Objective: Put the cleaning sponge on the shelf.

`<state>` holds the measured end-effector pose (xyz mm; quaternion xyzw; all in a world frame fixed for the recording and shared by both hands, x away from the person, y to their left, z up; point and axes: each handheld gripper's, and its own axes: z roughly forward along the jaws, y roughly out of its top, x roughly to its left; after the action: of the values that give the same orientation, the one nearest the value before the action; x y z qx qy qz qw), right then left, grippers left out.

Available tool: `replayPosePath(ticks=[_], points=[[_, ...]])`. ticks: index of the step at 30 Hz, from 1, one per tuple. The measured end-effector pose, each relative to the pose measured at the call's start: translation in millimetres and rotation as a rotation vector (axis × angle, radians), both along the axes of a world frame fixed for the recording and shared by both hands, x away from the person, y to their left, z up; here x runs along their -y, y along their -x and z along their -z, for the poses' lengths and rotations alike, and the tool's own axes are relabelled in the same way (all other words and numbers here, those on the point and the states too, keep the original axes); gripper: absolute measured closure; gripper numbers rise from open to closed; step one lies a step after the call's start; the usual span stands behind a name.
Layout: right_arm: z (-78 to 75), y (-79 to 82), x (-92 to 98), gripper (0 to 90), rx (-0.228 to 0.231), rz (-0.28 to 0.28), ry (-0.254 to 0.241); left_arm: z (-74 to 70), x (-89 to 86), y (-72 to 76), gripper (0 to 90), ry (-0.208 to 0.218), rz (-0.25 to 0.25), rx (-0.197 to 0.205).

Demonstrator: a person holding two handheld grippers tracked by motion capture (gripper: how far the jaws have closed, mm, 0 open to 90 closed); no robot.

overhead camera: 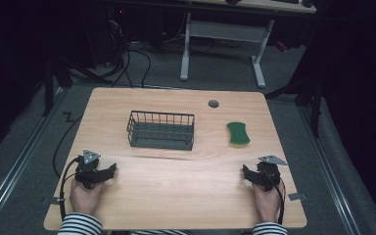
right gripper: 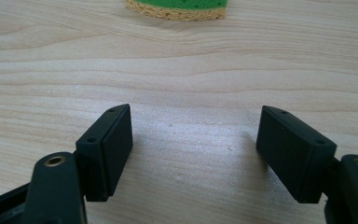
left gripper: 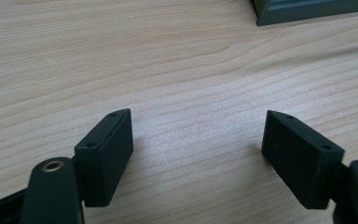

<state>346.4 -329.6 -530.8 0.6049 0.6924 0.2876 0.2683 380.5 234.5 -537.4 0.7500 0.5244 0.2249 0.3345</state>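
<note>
Both grippers rest low on the table (overhead camera: 186,196), jaws spread wide with nothing between them. Ahead of the right gripper (overhead camera: 248,174) lies the sponge (overhead camera: 238,133), well apart. The basket (overhead camera: 161,129) sits ahead of the left gripper (overhead camera: 108,171), toward its right.

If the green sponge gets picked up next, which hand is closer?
The right gripper: open, with the sponge just ahead. The left gripper sits across the table.

Counted: 1 wire basket (overhead camera: 161,130) fwd of left tongs, 1 green sponge (overhead camera: 238,133) fwd of right tongs, 2 tongs, on 1 table (overhead camera: 176,186).
</note>
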Motion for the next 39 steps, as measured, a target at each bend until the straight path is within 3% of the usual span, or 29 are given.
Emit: replayPosePath(ticks=[21, 29, 34, 36, 38, 39], points=[[-0.4, 1.7, -2.1, 32.2, 0.004, -0.003, -0.004, -0.1, 1.1, -0.6, 25.3, 0.002, -0.007, 0.000], [-1.2, 1.3, -1.7, 33.4, -0.002, -0.012, -0.006, -0.5, -0.4, -0.1, 30.0, 0.004, 0.005, 0.005], [-1.3, 1.9, -3.8, 38.5, 0.005, -0.017, -0.002, -1.3, -0.1, -0.5, 31.6, 0.001, 0.010, 0.001], [-1.4, 2.0, -4.4, 40.1, 0.007, -0.032, -0.006, -2.4, -0.6, -2.2, 33.5, 0.018, 0.014, -0.007], [-5.6, 4.6, -9.2, 44.2, 0.013, -0.077, -0.045, -10.3, 1.0, -2.9, 36.6, 0.083, 0.019, -0.004], [-5.6, 4.6, -9.2, 44.2, 0.013, -0.077, -0.045, -10.3, 1.0, -2.9, 37.5, 0.083, 0.019, -0.004]])
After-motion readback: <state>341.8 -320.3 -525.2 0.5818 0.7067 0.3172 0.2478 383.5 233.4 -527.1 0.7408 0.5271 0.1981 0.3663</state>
